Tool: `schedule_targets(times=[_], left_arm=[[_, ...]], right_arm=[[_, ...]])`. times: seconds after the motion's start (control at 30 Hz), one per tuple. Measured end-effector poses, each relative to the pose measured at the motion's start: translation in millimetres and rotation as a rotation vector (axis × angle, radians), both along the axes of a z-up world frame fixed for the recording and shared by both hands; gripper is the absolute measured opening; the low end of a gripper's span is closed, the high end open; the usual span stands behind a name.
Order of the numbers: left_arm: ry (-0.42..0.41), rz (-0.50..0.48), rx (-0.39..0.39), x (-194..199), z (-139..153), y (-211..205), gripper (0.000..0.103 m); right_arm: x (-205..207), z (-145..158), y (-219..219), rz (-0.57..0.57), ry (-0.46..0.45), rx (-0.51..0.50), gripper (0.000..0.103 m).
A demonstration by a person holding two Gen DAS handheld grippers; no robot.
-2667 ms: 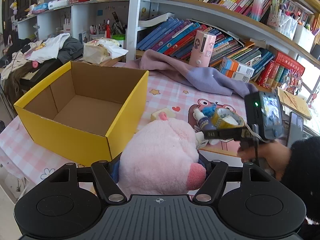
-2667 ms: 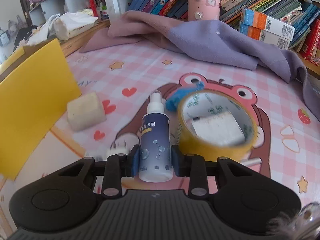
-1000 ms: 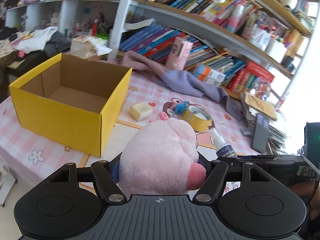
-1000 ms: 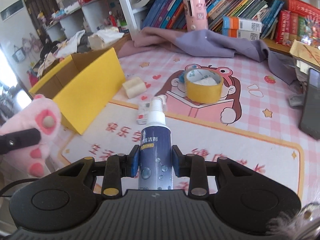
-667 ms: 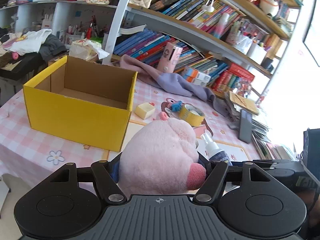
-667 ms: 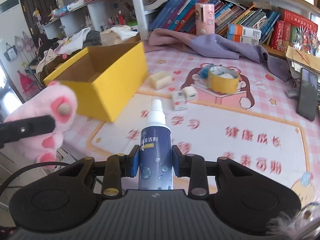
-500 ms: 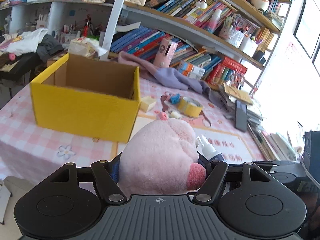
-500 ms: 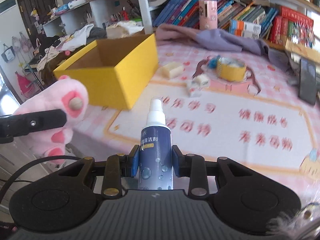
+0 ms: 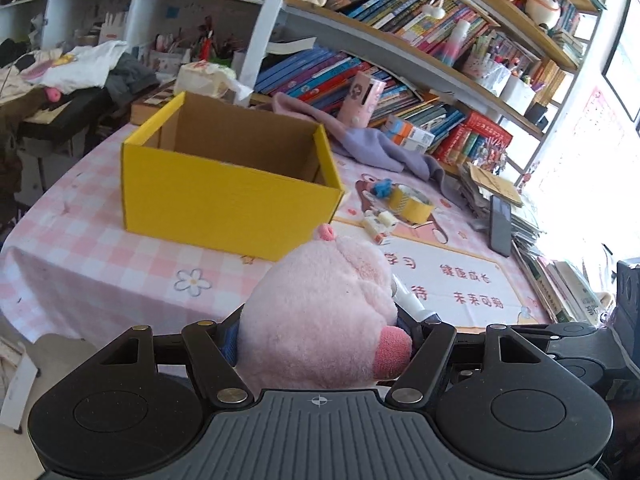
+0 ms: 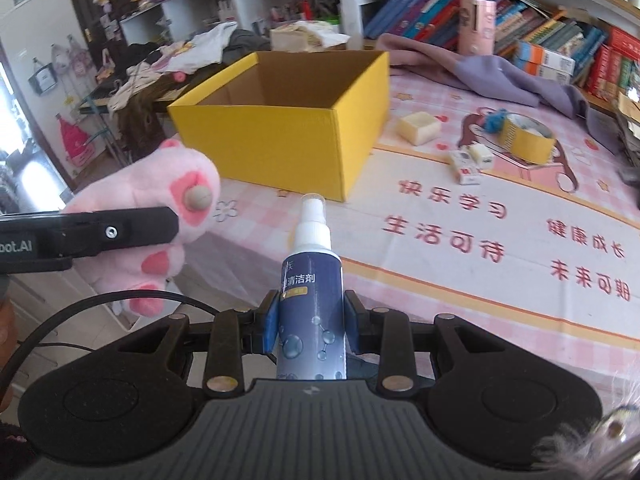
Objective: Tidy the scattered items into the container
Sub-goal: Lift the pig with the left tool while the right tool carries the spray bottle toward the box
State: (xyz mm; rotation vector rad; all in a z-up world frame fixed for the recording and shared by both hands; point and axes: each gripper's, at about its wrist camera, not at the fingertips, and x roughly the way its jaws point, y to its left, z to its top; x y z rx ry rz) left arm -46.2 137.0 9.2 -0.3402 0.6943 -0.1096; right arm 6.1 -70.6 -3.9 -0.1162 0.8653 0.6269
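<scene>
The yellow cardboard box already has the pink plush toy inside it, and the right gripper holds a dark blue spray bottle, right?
Not quite. The yellow cardboard box looks empty in the right wrist view; the pink plush toy is clamped in the left gripper. The right gripper does hold the dark blue spray bottle.

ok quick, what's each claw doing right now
Left claw: closed on the pink plush toy.
Right claw: closed on the spray bottle.
</scene>
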Motion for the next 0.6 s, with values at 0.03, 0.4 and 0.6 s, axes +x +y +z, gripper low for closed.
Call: schedule_targets(times=[0.03,0.4,0.6], left_arm=[[0.001,0.003,0.001,-1,0,2,0.069],[0.005,0.028,-0.004,-6,-2,19,0.070],[0.009,0.035,-0.013,-3,-4,27,0.070]], right_arm=[[0,0,3,0.005,0.000,0.000,0.031],[-3,0,27,0.059,-0.003,-0.013,0.031],[-3,1,36,0.076,-0.013,-0.022,0.031]])
